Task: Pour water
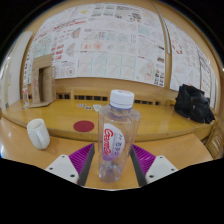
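A clear plastic water bottle (pixel 116 135) with a white cap and a red-and-white label stands upright on the wooden table (pixel 190 150). It stands between my gripper's (pixel 113 152) two fingers, whose purple pads (pixel 82 157) flank its lower half with a narrow gap at each side. The gripper is open. A white cup (pixel 38 133) stands on the table to the left, beyond the left finger. A small red round coaster (pixel 84 127) lies on the table behind the bottle, to its left.
A wooden box (pixel 42 82) stands at the far left. A black bag (pixel 193 103) sits at the right on a low wooden ledge. Posters (pixel 105 45) cover the wall behind the table.
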`<move>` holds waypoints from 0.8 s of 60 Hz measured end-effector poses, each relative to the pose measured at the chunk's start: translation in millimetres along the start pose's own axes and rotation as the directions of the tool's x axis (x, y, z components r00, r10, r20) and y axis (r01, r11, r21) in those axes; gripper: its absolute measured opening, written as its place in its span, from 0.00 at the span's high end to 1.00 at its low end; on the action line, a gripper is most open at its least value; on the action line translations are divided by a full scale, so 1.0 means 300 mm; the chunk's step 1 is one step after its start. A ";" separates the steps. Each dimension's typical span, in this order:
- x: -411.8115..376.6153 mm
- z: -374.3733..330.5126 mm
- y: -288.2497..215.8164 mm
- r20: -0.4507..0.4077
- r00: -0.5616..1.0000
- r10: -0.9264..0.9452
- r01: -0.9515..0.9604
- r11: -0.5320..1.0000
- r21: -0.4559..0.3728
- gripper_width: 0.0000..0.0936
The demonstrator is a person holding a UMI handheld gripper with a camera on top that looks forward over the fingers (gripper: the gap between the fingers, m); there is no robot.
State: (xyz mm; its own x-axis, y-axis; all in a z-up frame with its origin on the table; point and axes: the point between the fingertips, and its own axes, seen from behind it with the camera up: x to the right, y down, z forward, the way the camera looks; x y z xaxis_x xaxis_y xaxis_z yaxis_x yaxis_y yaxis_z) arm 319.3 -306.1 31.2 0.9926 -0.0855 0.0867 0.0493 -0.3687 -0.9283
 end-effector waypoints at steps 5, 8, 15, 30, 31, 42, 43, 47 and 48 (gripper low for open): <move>0.002 0.032 -0.026 -0.012 1.000 -0.003 0.003 0.999 0.032 0.44; -0.001 0.039 -0.033 -0.006 1.000 0.013 -0.013 0.999 0.040 0.50; 0.007 0.036 -0.033 -0.034 0.999 0.018 -0.017 0.999 0.045 0.59; 0.113 -0.031 -0.259 -0.297 0.905 -0.305 0.337 0.940 0.061 0.62; 0.123 -0.045 -0.300 -0.321 0.883 -0.341 0.378 0.924 0.058 0.62; 0.025 -0.094 -0.688 -0.534 0.473 -0.701 0.815 0.578 -0.037 0.62; 0.002 -0.089 -0.715 -0.541 0.420 -0.729 0.849 0.527 -0.050 0.62; -0.116 -0.063 -0.795 -0.557 0.214 -0.803 0.944 0.316 -0.094 0.62; -0.152 -0.063 -0.813 -0.555 0.163 -0.816 0.959 0.263 -0.105 0.62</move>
State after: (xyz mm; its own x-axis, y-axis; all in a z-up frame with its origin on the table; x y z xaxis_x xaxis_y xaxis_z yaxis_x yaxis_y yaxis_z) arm 260.0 -229.7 260.6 0.0600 -0.2264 0.9722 0.9532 -0.2761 -0.1231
